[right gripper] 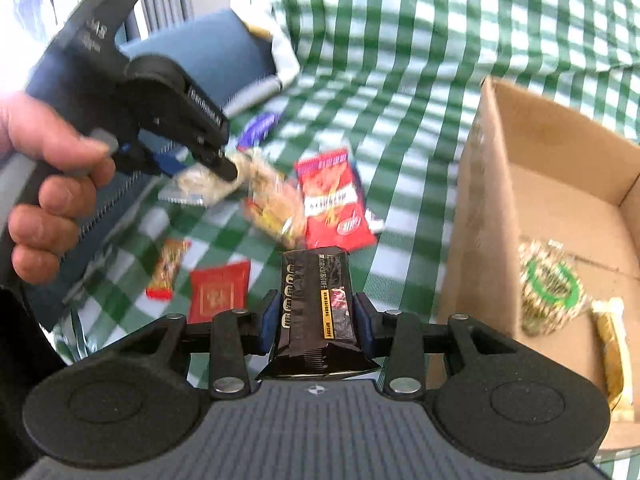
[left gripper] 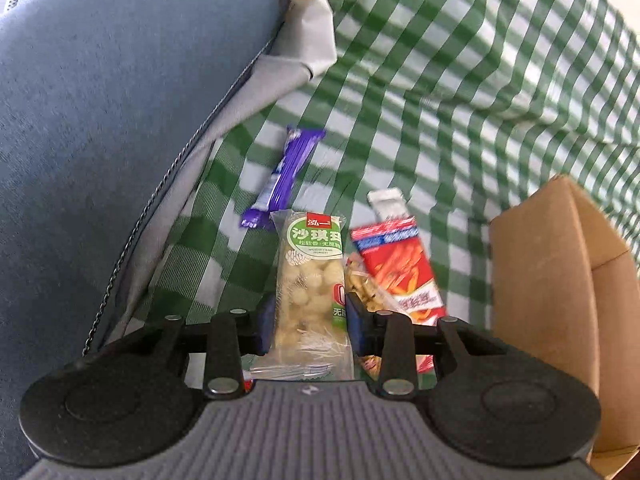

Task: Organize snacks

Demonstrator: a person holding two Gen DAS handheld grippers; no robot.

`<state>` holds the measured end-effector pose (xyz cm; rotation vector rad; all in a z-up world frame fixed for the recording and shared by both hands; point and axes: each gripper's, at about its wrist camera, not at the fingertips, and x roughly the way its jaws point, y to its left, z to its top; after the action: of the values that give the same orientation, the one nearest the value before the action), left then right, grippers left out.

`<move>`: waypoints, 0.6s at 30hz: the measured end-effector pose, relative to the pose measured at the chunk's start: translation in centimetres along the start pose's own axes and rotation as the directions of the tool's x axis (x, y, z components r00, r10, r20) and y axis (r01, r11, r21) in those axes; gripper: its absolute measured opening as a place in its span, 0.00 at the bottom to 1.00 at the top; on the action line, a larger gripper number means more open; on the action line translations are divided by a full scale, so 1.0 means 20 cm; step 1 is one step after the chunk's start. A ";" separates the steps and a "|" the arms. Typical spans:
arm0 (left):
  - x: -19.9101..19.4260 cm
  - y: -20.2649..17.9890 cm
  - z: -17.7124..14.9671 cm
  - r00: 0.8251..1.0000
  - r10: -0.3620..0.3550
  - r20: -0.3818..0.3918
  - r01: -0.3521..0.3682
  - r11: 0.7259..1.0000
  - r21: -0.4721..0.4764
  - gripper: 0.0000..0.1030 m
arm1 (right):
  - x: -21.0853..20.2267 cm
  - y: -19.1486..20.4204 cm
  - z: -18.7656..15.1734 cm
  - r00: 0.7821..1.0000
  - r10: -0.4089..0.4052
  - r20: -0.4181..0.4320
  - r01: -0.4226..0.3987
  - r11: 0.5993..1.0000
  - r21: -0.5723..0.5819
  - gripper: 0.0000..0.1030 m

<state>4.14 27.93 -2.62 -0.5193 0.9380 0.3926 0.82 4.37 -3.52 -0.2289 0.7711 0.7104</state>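
My left gripper (left gripper: 308, 322) is shut on a clear pack of pale puffed snack with a green label (left gripper: 310, 276), held above the green checked cloth; it also shows in the right wrist view (right gripper: 208, 178). My right gripper (right gripper: 316, 320) is shut on a black snack packet (right gripper: 318, 312), left of the cardboard box (right gripper: 476, 216). A red packet (left gripper: 402, 264) (right gripper: 332, 200), a purple bar (left gripper: 286, 176) and a yellowish pack (right gripper: 272, 204) lie on the cloth. The box holds a green-ringed pack (right gripper: 550, 284) and a gold bar (right gripper: 612, 344).
A blue-grey cushion or bag (left gripper: 100, 120) fills the left of the left wrist view. Two small red packets (right gripper: 218, 294) (right gripper: 168, 268) lie near the front left. The cardboard box (left gripper: 560, 264) stands at the right. The person's hand (right gripper: 44, 184) holds the left gripper.
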 end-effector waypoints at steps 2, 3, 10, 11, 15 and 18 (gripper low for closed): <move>-0.03 0.00 0.01 1.000 -0.015 0.028 0.015 1.000 -0.008 0.39 | -0.02 -0.02 0.01 1.000 -0.004 0.026 0.003 1.000 0.017 0.40; -0.04 -0.01 0.01 0.999 -0.025 0.042 0.025 1.000 -0.010 0.39 | -0.03 -0.03 0.02 0.999 -0.007 0.039 0.006 1.000 0.026 0.40; -0.13 -0.05 0.03 0.984 -0.099 0.148 0.099 0.995 0.011 0.38 | -0.13 -0.06 0.06 0.985 -0.020 0.174 0.012 0.999 0.050 0.40; -0.14 -0.06 0.03 0.981 -0.107 0.160 0.105 0.994 0.018 0.38 | -0.14 -0.07 0.06 0.981 -0.023 0.193 0.013 0.999 0.052 0.40; -0.17 -0.10 0.02 0.970 -0.139 0.198 0.134 0.990 0.039 0.38 | -0.20 -0.11 0.09 0.968 -0.030 0.249 0.013 0.997 0.070 0.40; -0.18 -0.13 0.03 0.966 -0.157 0.203 0.151 0.987 0.047 0.38 | -0.25 -0.17 0.15 0.960 -0.034 0.277 0.006 0.995 0.103 0.40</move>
<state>3.93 25.79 1.27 -0.5084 0.6973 0.2846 2.29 0.73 1.93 -0.0425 0.5322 0.6651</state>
